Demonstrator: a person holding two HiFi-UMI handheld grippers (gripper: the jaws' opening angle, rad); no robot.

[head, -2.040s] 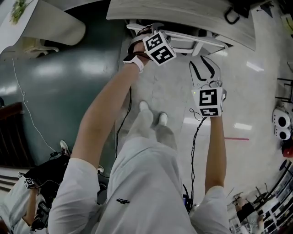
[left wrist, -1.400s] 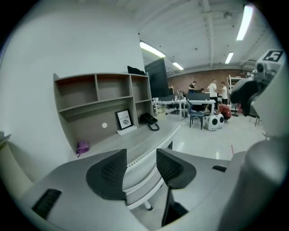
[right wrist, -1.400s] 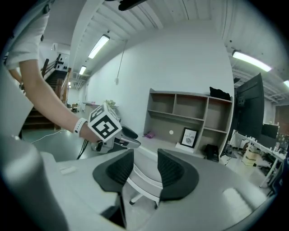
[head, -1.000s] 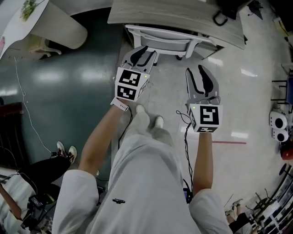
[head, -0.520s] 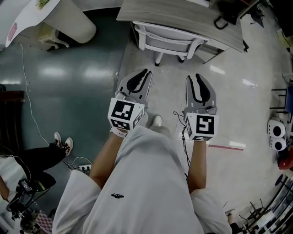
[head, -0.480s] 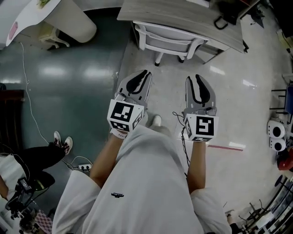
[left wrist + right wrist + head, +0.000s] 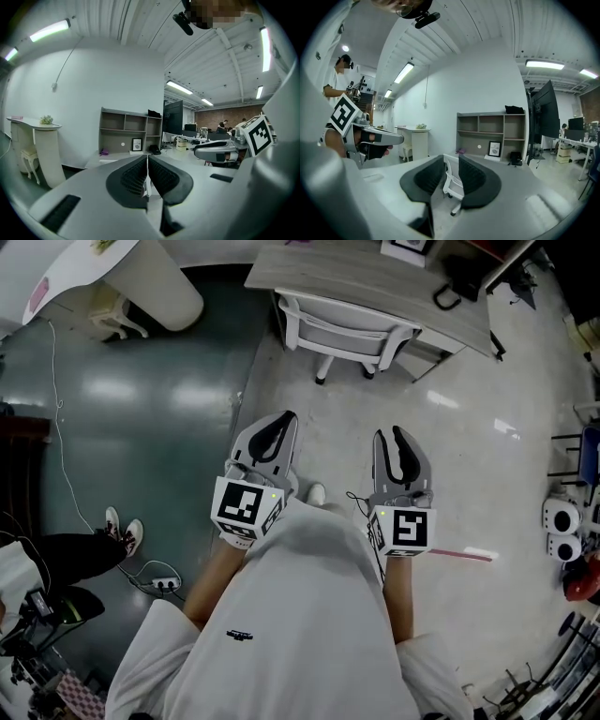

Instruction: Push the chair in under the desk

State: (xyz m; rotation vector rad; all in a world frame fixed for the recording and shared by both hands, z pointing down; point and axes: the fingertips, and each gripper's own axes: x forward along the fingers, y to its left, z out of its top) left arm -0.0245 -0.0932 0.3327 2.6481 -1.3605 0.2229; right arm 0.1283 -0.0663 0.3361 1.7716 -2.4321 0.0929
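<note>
At far left a white pedestal table [image 7: 155, 282] stands on the dark floor [image 7: 122, 409]. The left tool [image 7: 281, 421] is held level close in front of the person's white shirt [image 7: 300, 615]; its jaws have just been closing and now meet pad to pad with nothing between them. Ahead and well apart from both tools, the white chair [image 7: 347, 332] sits with its seat tucked under the edge of the grey counter [image 7: 366, 277], backrest toward the person, casters showing on the pale floor. The right tool [image 7: 392, 435] is held beside the left one; its jaws have just been closing partway and stand apart, gripping nothing, with the distant chair showing through the gap.
</note>
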